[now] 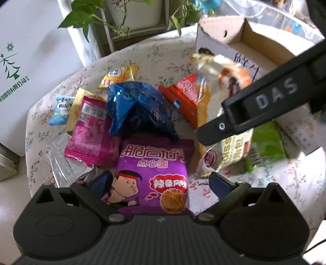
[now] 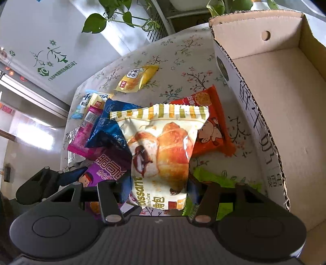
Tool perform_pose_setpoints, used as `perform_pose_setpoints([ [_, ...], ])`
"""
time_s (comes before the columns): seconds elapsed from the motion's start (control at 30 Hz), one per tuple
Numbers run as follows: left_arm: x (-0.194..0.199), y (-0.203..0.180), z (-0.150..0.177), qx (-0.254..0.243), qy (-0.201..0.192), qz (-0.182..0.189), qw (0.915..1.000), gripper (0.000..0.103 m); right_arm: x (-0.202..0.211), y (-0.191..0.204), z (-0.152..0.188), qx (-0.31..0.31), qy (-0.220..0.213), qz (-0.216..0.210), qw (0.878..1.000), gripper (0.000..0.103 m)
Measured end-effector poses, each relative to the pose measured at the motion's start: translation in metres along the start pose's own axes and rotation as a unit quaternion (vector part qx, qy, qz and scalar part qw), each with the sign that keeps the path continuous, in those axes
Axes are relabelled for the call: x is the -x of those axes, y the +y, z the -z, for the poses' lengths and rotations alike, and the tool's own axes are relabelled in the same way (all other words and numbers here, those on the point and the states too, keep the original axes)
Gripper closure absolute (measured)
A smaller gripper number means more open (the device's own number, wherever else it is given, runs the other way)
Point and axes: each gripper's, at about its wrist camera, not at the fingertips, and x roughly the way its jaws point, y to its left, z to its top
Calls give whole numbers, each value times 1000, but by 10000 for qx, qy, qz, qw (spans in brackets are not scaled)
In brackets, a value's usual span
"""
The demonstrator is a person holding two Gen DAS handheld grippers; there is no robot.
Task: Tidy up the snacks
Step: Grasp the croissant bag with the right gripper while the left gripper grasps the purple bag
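Note:
Snack packets lie on a floral tablecloth [image 1: 163, 53]. My right gripper [image 2: 159, 189] is shut on a white croissant packet [image 2: 163, 146] and holds it lifted above the pile; the packet also shows in the left wrist view [image 1: 222, 81]. My left gripper [image 1: 161, 181] has its jaws on either side of a purple snack packet [image 1: 152, 173] that lies on the table. A blue packet [image 1: 138, 110], a pink packet [image 1: 89, 130], an orange packet [image 1: 183, 97] and a yellow packet [image 1: 120, 75] lie around.
An open cardboard box [image 2: 285, 114] stands at the right, its floor bare. A green packet [image 2: 209, 179] lies next to it. A small light-blue packet [image 1: 61, 110] lies at the table's left edge. A white carton [image 1: 24, 61] and potted plants [image 1: 114, 18] stand behind.

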Motion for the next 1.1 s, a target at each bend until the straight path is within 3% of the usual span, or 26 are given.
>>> perform_pose_setpoints([
  [0.1,-12,3,1,43,189,-173,9997,0,-2,2,0,-6,18,-28,10000,39],
  [0.23,-18,15,1,467,307,90,9984,0,-6,1,0,-88,49,39,9999,33],
  [0.63,-18,14,-5,396,405,62,9984,0,-13,-2,0,-192,108,56,9997,30],
  [0.8,-7,0,-10,-112,86,-463,9988,2,-13,-1,0,-158,84,68,9998,31],
  [0.9,-7,-8,-9,-322,64,-554,9979,8,-13,0,-1,-123,79,70,9999,34],
  [0.97,-8,-10,-7,-312,80,-415,9986,12,-13,0,0,-112,100,52,9999,36],
  [1.03,-4,-10,-7,-254,58,-254,9993,30,-13,0,0,-58,96,56,9999,38],
  [1.1,0,-9,-5,-215,27,-200,9996,36,-11,1,1,-34,77,47,10000,40],
])
